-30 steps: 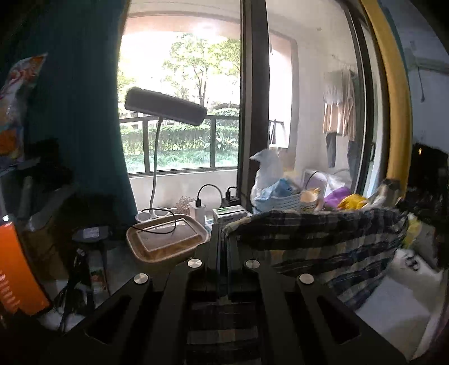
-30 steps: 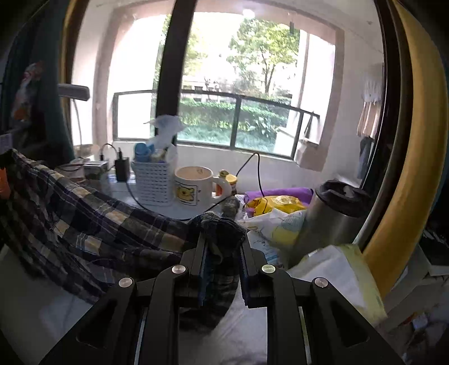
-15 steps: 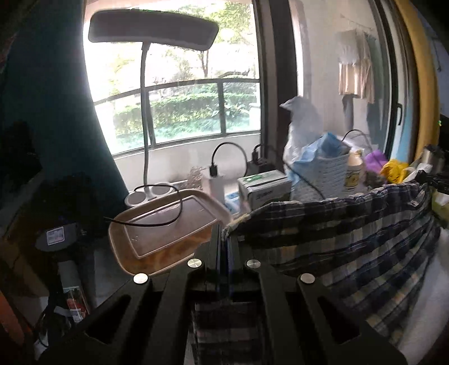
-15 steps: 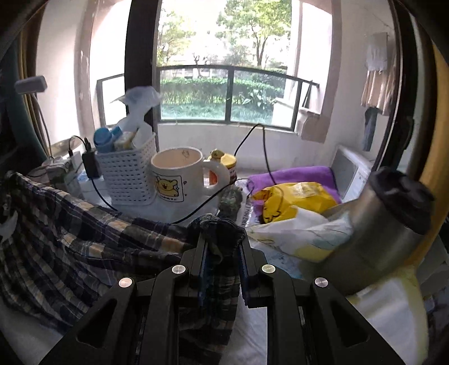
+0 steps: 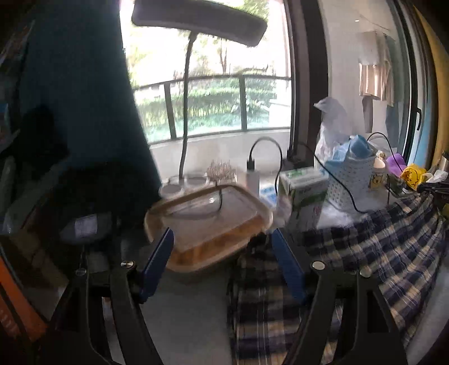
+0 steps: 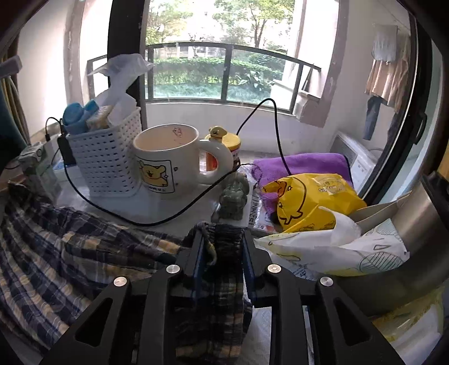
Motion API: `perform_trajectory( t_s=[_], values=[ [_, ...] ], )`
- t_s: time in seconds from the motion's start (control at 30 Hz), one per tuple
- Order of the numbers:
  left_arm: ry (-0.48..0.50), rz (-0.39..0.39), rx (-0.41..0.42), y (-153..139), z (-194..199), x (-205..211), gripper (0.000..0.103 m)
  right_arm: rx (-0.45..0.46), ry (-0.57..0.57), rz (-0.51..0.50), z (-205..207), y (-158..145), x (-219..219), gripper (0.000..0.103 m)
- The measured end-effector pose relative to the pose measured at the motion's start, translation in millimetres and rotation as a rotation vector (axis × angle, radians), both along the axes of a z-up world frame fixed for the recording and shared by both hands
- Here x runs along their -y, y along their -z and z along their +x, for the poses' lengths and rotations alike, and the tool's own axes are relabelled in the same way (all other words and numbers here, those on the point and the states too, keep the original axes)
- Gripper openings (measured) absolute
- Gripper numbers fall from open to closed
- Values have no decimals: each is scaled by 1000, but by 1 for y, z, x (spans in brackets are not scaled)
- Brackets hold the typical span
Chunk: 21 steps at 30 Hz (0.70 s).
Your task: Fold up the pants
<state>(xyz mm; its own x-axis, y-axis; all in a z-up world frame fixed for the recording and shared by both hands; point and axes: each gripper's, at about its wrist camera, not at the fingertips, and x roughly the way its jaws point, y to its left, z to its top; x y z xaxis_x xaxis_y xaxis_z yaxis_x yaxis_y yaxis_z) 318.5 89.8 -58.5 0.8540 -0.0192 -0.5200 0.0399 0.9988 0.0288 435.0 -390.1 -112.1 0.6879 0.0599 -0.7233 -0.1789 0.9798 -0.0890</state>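
The dark blue and cream plaid pants (image 5: 378, 238) hang stretched across the right half of the left wrist view. Their near corner droops just inside the right finger of my left gripper (image 5: 221, 238). That gripper's jaws are opening and stand wide, and neither blue pad presses the cloth. In the right wrist view the pants (image 6: 70, 252) spread to the left. A bunched corner with a drawstring fills the gap of my right gripper (image 6: 221, 238). Its jaws are opening, but both pads still touch the cloth and hold it up.
A brown-rimmed tray (image 5: 207, 224) lies just beyond the left fingertips, under a desk lamp (image 5: 196, 19). A carton (image 5: 306, 191) and a white basket (image 6: 106, 162) stand behind the pants. A bear mug (image 6: 168, 160), black cable (image 6: 174, 216), yellow bag (image 6: 308, 196) and steel flask (image 6: 407, 224) crowd the right gripper.
Both grippers moved forward and down toward the cluttered sill. The left jaws, shut on the pants corner before, sprang wide and let it go. The right jaws widened a little around the cloth.
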Motion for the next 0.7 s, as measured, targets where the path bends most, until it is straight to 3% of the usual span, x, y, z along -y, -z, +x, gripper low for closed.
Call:
perform_trajectory(
  t_s=[0.03,0.1,0.13,0.23,0.4,0.6,0.63,0.7],
  values=[
    [4,-14,-13,2,-5,-1,73,4,6,-3,-1,-1,-1,40],
    [22,-46,-50,8,-20,-2,73,22,11,-7,-7,-6,0,72],
    [29,-61,-72,13,-28,-1,73,30,15,-6,-11,-8,1,74],
    [37,-93,-137,25,-43,-1,73,40,14,2,-26,-15,2,74],
    [39,-226,-271,52,-65,-4,73,29,2,21,-60,-20,2,74],
    [26,-261,-335,73,-84,5,72,-26,57,79,-105,-7,9,74],
    [13,-255,-347,75,-82,6,71,-39,63,88,-108,-2,11,74],
    [-12,-245,-358,80,-82,8,58,-64,80,77,-114,12,12,74]
  ],
)
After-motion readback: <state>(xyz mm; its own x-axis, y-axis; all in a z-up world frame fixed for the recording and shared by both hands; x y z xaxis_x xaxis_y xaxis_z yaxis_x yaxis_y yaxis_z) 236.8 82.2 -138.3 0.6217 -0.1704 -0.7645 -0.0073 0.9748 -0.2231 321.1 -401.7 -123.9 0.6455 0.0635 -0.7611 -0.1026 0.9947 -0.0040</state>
